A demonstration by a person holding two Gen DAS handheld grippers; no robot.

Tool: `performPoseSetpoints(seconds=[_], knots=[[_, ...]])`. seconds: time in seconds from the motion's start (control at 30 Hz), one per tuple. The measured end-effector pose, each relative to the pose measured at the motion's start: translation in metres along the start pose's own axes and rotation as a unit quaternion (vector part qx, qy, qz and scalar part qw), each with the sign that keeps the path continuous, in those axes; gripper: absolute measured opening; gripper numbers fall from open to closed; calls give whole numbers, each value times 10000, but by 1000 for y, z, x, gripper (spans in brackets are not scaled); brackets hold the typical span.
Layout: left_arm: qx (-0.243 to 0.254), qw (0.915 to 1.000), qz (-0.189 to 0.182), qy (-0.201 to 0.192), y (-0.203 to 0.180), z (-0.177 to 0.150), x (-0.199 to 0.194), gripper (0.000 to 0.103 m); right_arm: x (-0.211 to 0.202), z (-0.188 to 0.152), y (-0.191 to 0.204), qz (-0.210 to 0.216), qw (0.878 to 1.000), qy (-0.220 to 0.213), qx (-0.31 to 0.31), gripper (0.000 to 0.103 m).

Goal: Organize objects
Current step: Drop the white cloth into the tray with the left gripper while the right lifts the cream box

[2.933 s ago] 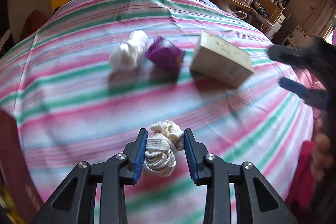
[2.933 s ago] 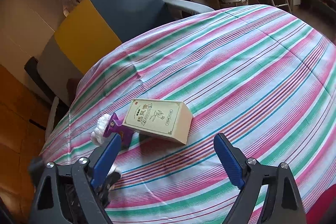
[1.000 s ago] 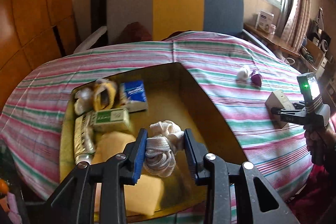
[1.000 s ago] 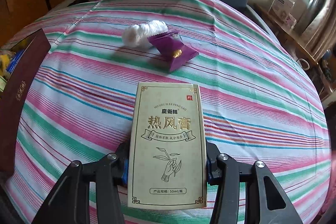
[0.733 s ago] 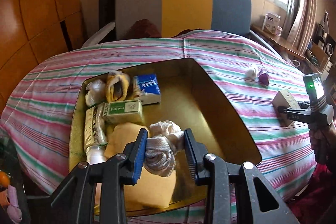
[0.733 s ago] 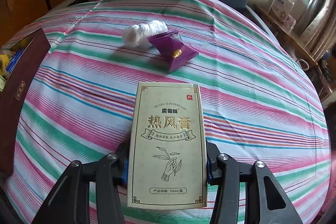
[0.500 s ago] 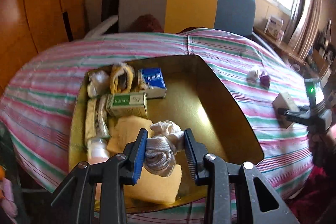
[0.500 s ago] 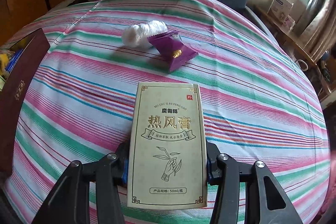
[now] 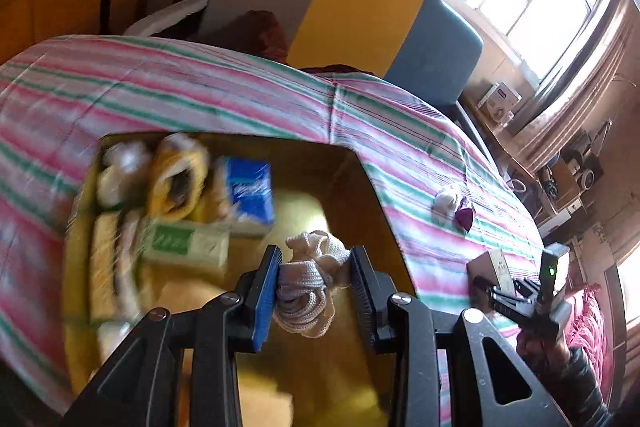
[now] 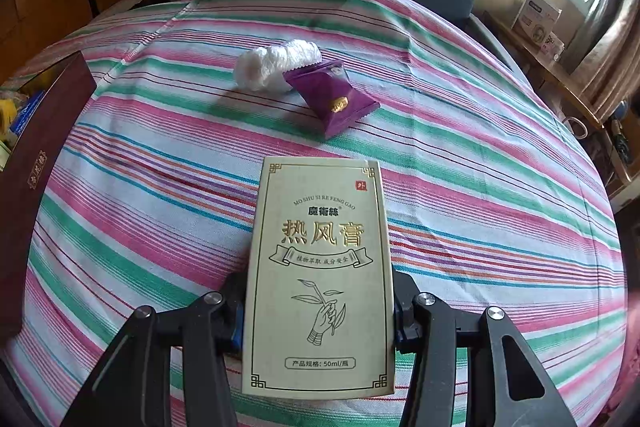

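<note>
Now your left gripper (image 9: pixel 316 291) clamps white rope bundle (image 9: pixel 308 283) between blue pads, held above open gold-lined box (image 9: pixel 372 187) on striped cloth (image 10: pixel 460 163). Your right gripper (image 10: pixel 318 311) squeezes cream carton (image 10: pixel 320 275), lying flat on cloth. White wad (image 10: pixel 276 65) and purple packet (image 10: pixel 332 99) touch, farther up cloth. Box contents blurred.

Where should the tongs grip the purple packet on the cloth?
Across the purple packet, on its puffed middle, coming from above. It lies flat with crimped thin ends, and the white bundle touches its far-left corner, so close along the free long sides.
</note>
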State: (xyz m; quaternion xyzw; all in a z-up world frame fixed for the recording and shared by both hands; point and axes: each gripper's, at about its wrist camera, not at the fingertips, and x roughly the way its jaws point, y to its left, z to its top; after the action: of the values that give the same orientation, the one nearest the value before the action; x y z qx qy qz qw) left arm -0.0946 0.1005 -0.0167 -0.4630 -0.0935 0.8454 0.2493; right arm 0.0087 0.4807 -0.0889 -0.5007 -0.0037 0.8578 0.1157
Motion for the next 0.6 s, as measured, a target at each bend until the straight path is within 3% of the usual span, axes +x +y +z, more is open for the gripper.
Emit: performPoseSetpoints(seconds=[0.13,0.37,0.5,0.6], knots=[[25,9997,88,230,-10,21,41,35,0,0,0,13,10000,3,7,51],[88,9966,688,445,-9,50,109,40,1,0,-2,59,10000,-2,33,51],[43,9954,761,579,0,53,121,46,1,0,-4,95,9999,-7,56,51],[46,9960,771,460,3,53,109,50,2,0,-4,105,9999,-14,55,51]])
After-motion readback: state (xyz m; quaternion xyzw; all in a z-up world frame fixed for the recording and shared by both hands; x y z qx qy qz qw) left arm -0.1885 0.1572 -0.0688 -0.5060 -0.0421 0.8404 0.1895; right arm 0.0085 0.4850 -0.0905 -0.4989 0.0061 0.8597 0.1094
